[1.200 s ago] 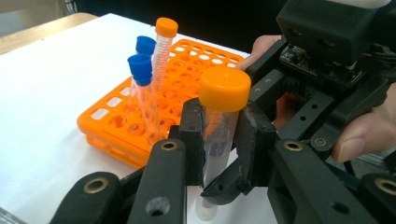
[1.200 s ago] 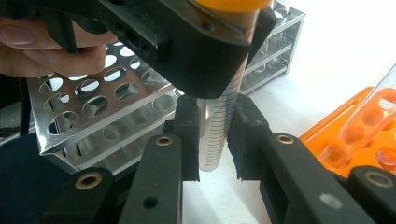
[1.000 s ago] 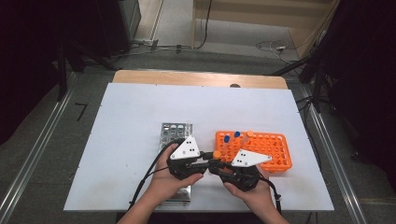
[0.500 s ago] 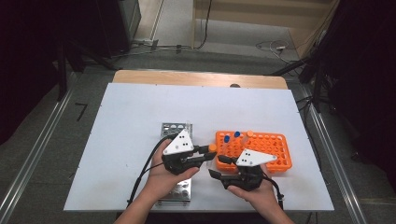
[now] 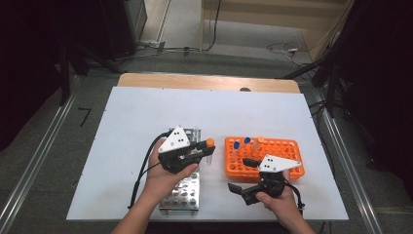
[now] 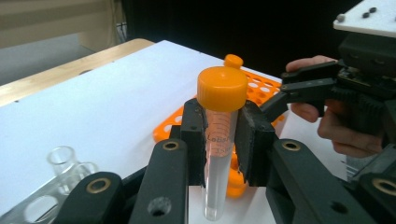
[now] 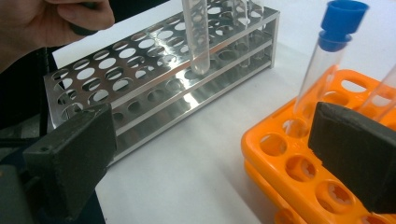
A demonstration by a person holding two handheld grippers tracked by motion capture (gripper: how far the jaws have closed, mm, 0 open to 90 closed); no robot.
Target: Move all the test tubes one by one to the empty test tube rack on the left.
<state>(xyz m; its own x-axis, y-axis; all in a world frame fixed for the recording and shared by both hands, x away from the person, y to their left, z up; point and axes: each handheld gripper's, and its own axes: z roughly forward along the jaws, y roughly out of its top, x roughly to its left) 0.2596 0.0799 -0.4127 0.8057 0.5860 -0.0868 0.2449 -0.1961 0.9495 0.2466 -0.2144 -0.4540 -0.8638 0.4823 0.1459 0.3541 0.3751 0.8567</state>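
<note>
Between black padded jaws, left tool [image 6: 219, 140] grips clear round orange-capped tube [image 6: 218, 154]

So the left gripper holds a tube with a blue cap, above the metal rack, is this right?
Not quite: the cap is orange, not blue, as the left gripper view shows. The left gripper does hold the tube, above the metal rack.

Evenly lit from above, bright on the white table [image 5: 146, 117], dark all around it. Soft, faint shadows under the hands. Glare along the metal rack [image 7: 154, 70]. Near jaws blurred in both gripper views. High view coarse, slightly soft, no strong edge distortion.
</note>
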